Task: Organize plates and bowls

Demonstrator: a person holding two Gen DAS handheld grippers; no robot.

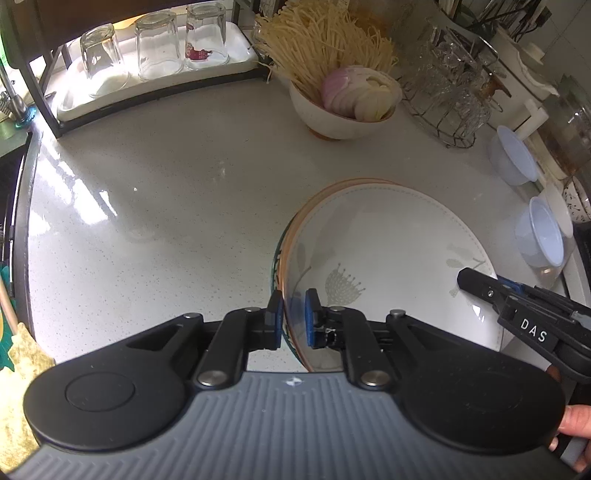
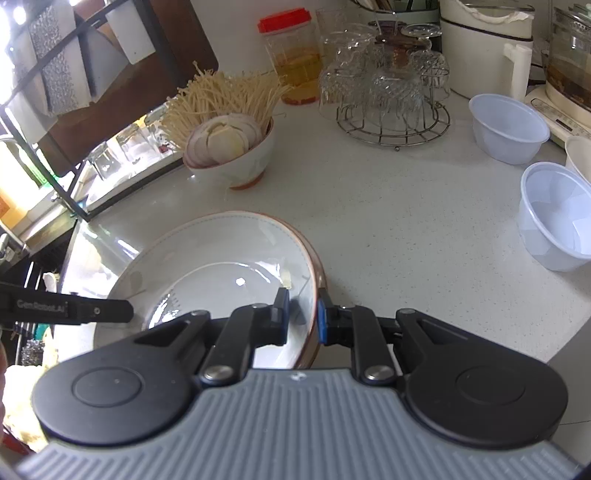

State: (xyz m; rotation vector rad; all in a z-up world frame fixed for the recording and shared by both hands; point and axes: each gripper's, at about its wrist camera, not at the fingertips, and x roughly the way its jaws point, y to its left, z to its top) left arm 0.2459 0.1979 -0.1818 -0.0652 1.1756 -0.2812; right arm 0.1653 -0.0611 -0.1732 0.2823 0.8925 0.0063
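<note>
Nearby, both tongs, left [image 1: 294, 319] and right [image 2: 303, 315], pinching opposite plate [image 1: 388, 240] rims; beyond, onion bowl [image 2: 236, 162], plastic bowls [image 2: 508, 127].

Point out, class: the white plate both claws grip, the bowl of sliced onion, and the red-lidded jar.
white plate [image 2: 207, 251]: right wrist view, bare inner rim.
bowl of sliced onion [image 2: 255, 162]: right wrist view, outer wall.
red-lidded jar [image 2: 284, 24]: right wrist view, lid.

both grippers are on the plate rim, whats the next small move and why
Probably lift both ends together, keeping the plate level. The left gripper is pinched on one side of the white floral plate's rim and the right gripper on the opposite side. It sits on another plate on the counter, so a small straight lift should separate them.
</note>
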